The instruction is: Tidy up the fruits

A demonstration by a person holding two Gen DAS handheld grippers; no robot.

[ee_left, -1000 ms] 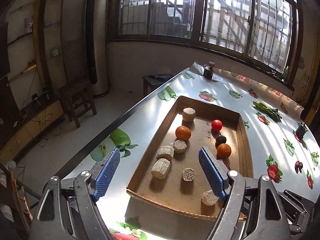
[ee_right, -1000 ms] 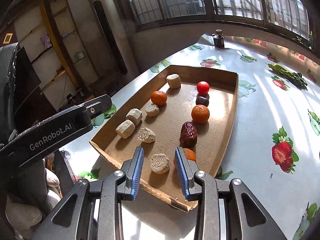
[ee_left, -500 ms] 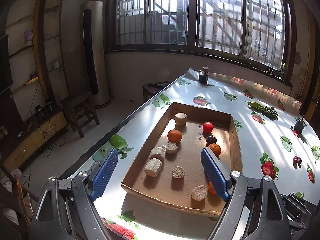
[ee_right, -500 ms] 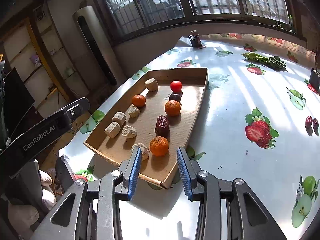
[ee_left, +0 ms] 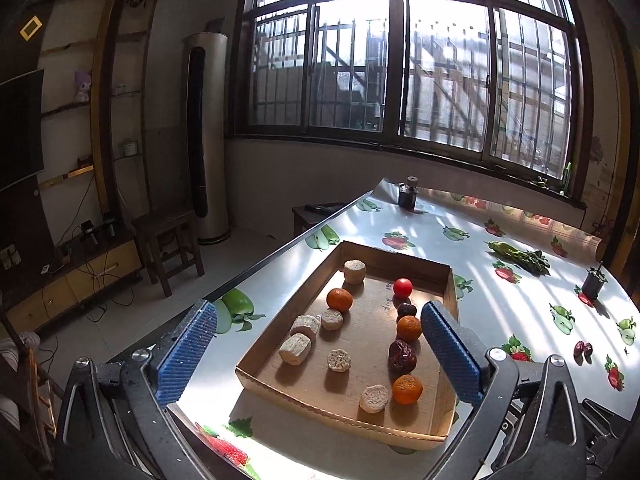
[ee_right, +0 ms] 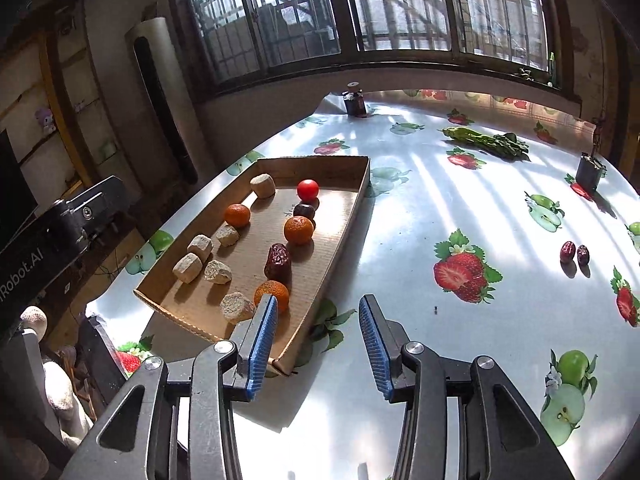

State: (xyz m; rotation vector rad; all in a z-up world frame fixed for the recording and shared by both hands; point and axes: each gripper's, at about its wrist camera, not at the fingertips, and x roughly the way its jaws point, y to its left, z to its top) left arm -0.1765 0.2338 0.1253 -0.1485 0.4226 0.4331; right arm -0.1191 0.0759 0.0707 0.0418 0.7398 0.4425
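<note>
The right claw (ee_right: 318, 344) has been widening, now gaping empty over the tray's (ee_right: 344, 236) near corner; left claw (ee_left: 320, 356) is hovering wide, empty; open desk (ee_right: 460, 208) lying right.

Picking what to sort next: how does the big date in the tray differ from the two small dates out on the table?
The tray date is larger and lies alone between two oranges inside the cardboard tray; the table dates are smaller, sit as a side-by-side pair on the bare tablecloth, far to the right of the tray. The tray date looks oblong; the table dates look rounder. All three are dark red and wrinkled.
</note>
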